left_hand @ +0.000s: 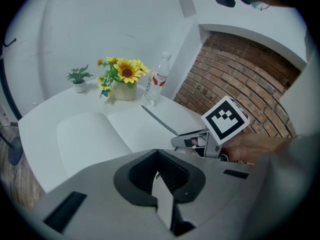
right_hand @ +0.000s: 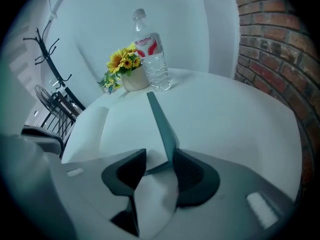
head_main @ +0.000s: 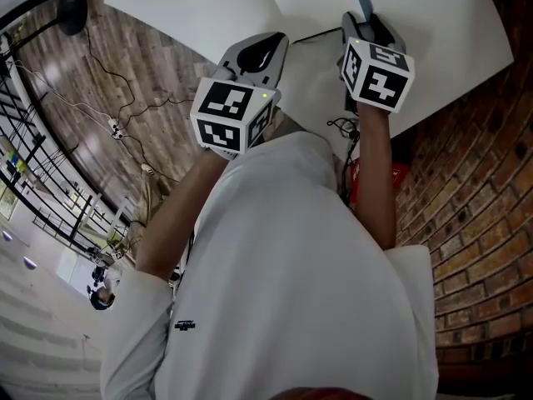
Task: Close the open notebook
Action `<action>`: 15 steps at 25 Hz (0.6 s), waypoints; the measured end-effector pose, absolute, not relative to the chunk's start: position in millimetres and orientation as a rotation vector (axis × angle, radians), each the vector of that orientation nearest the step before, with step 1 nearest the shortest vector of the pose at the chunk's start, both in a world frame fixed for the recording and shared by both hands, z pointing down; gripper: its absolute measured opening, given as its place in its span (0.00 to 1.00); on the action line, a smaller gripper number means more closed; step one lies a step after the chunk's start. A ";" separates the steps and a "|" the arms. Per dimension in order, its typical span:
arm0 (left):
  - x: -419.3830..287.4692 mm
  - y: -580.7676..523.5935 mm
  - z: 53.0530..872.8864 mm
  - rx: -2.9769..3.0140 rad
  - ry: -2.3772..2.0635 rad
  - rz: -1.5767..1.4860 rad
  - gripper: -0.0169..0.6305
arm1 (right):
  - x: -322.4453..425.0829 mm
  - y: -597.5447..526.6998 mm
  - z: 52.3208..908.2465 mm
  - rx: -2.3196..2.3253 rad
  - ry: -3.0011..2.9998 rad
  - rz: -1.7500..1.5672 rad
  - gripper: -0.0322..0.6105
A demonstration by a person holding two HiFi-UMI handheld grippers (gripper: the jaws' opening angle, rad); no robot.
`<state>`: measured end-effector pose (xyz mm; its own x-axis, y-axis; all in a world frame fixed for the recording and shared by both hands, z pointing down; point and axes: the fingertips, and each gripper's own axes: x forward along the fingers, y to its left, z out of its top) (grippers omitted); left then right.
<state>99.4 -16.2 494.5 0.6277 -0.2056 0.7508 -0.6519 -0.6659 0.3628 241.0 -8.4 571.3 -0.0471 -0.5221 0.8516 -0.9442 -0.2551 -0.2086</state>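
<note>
The open notebook (left_hand: 115,131) lies flat on the white round table (left_hand: 45,114), with its blank pages facing up. Its grey-blue right cover (right_hand: 161,124) stands lifted, seen edge-on. The near end of that cover sits between the jaws of my right gripper (right_hand: 157,166). It leans against the right pad while the left pad stays clear of it, so the gripper is open. In the left gripper view the right gripper (left_hand: 182,141) sits at the notebook's right edge. My left gripper (left_hand: 157,154) hovers near the table's front edge with its pads meeting and nothing in them. The head view shows both grippers (head_main: 265,44) (head_main: 366,23) over the table.
A pot of sunflowers (left_hand: 125,81), a small potted plant (left_hand: 78,79) and a water bottle (left_hand: 156,84) stand at the table's far side. A brick wall (left_hand: 235,69) rises on the right. Cables (head_main: 125,123) lie on the wooden floor to the left.
</note>
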 end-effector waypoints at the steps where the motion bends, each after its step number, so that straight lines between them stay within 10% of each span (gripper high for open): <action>1: 99.0 -16.5 494.5 2.217 -0.669 0.916 0.04 | 238.6 -9.0 571.5 1.792 -1.548 1.249 0.33; 15: 83.3 -24.1 491.7 2.215 -0.695 0.907 0.04 | 235.6 -12.9 558.2 1.863 -1.630 1.368 0.14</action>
